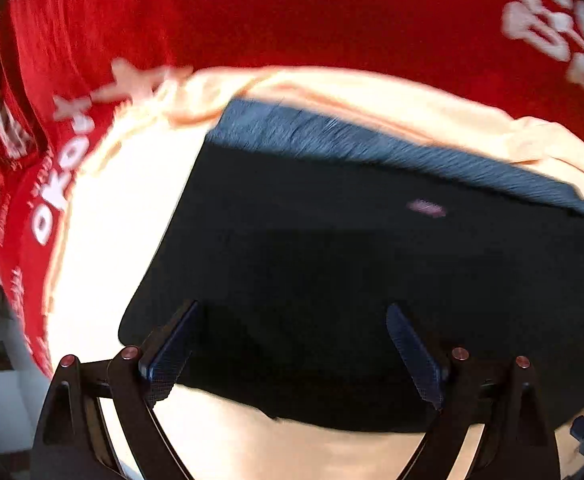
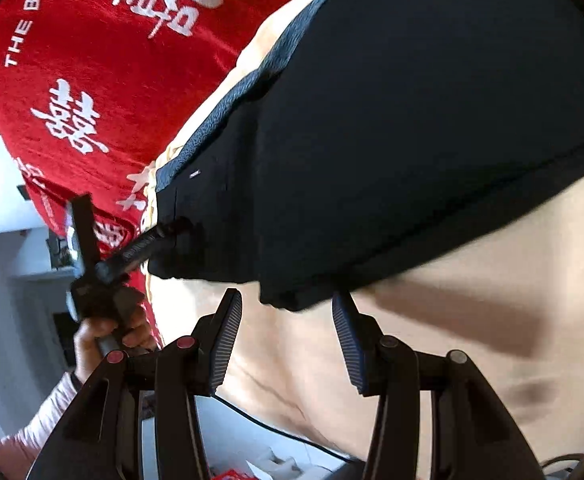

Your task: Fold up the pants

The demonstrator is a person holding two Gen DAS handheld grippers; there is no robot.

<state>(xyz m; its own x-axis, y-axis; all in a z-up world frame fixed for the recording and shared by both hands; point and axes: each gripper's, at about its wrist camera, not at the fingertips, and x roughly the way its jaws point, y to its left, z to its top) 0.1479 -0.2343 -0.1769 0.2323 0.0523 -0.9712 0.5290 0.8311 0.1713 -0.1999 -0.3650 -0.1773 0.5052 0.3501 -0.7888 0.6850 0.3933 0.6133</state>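
Black jaws of the left gripper (image 1: 292,344) stand wide apart with nothing between them, poised over the near part of the dark pants (image 1: 352,260). The right gripper (image 2: 288,336) is likewise spread, empty, its pads flanking a folded corner of the pants without touching it as far as the right wrist view shows. The pants lie in a compact, already doubled bundle, grey ribbed waistband (image 1: 372,144) along the far edge, on a cream sheet (image 1: 124,208) that covers a red blanket with white lettering (image 1: 332,12).

In the right wrist view the left gripper appears to touch the pants' edge beside the waistband, so its clearance is uncertain. The risk, as I judge it, is that a pinch catches the cream sheet with the fabric, or takes only the top layer, so the fold drags open or skews. Motion blur in the left wrist view suggests quick movement, which would worsen aim.
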